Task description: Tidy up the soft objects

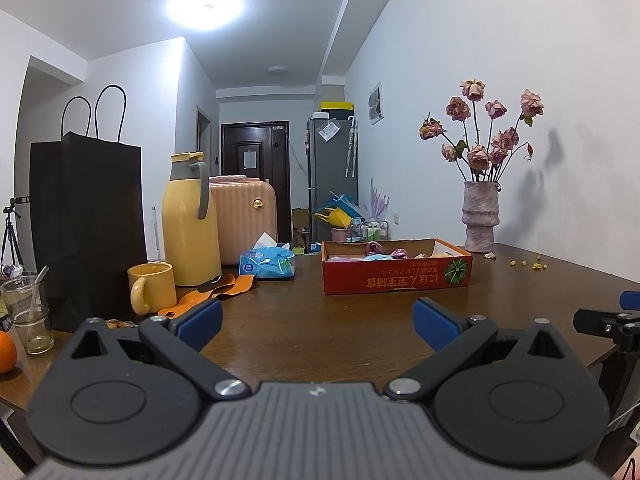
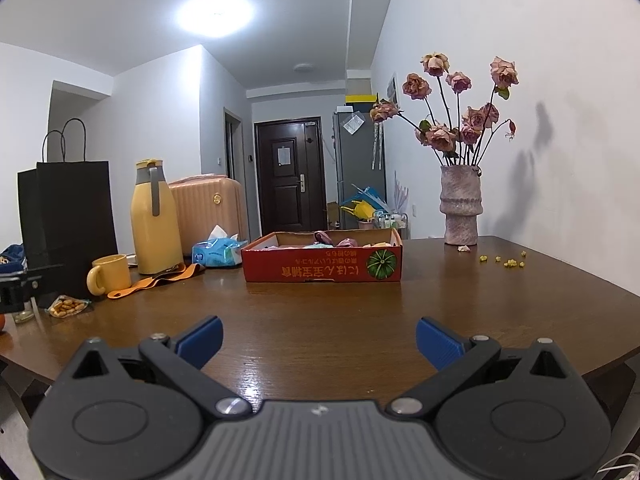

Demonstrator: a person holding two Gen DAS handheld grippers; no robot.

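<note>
A shallow red cardboard box (image 1: 396,278) (image 2: 322,268) stands on the brown table, mid-way across. Several soft items, pink, purple and pale blue (image 1: 378,256) (image 2: 330,242), lie inside it, mostly hidden by its wall. An orange strap (image 1: 208,294) (image 2: 156,282) lies flat left of the box, near the jug. My left gripper (image 1: 318,326) hovers open over the near table edge, nothing between its blue pads. My right gripper (image 2: 320,340) is likewise open and empty, well short of the box. The right gripper's tip shows at the left wrist view's right edge (image 1: 612,320).
At the left stand a black paper bag (image 1: 86,228) (image 2: 66,224), a yellow jug (image 1: 190,220) (image 2: 154,220), a yellow mug (image 1: 152,288) (image 2: 110,274), a tissue pack (image 1: 268,264) (image 2: 218,254) and a glass (image 1: 28,314). A vase of dried roses (image 1: 480,216) (image 2: 460,208) stands at the back right, with crumbs (image 2: 506,260) nearby.
</note>
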